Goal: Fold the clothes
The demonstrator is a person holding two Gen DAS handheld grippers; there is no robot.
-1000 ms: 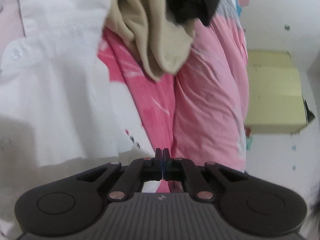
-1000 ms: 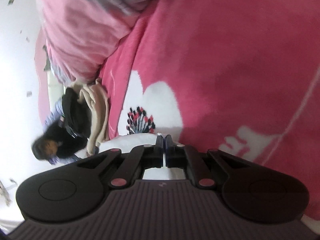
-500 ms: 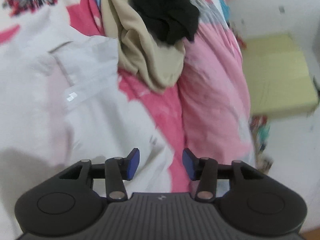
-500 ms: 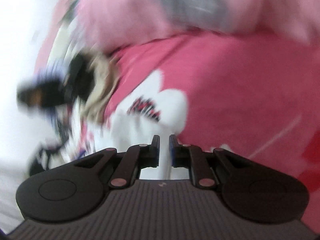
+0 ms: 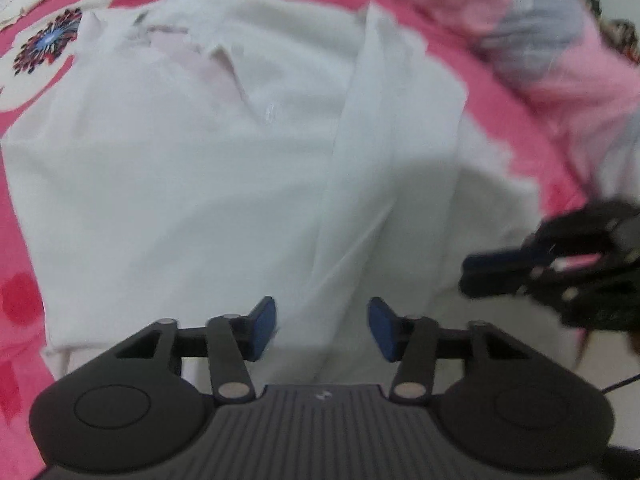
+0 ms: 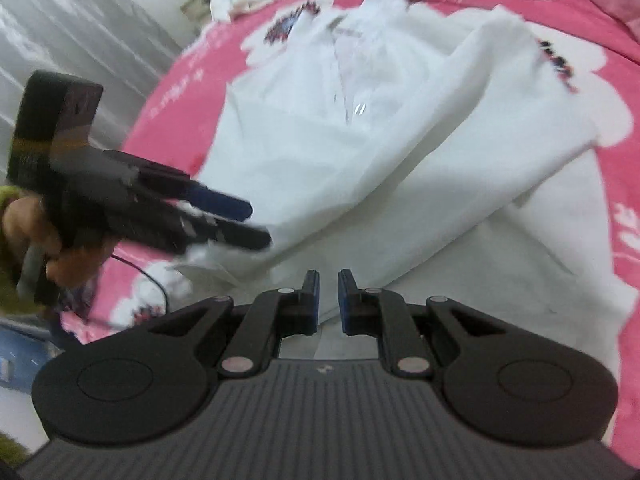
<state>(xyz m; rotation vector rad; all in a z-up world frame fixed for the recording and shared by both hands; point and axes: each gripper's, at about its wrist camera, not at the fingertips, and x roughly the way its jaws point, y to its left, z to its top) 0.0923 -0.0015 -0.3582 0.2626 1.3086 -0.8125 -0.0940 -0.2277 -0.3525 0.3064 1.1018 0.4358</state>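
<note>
Left wrist view: a pink floral bedspread [image 5: 516,112] is being covered across its middle by the white shirt [image 5: 200,152], which is being shown collar away, one side folded inward over the body. The left gripper [image 5: 322,328] is being held level over the shirt's near hem, jaws spread wide, nothing between them. The right gripper [image 6: 329,298] is being held low over the same hem, jaws narrowly parted and empty. A hand [image 6: 36,236] is being shown wrapped around the left gripper's handle.
</note>
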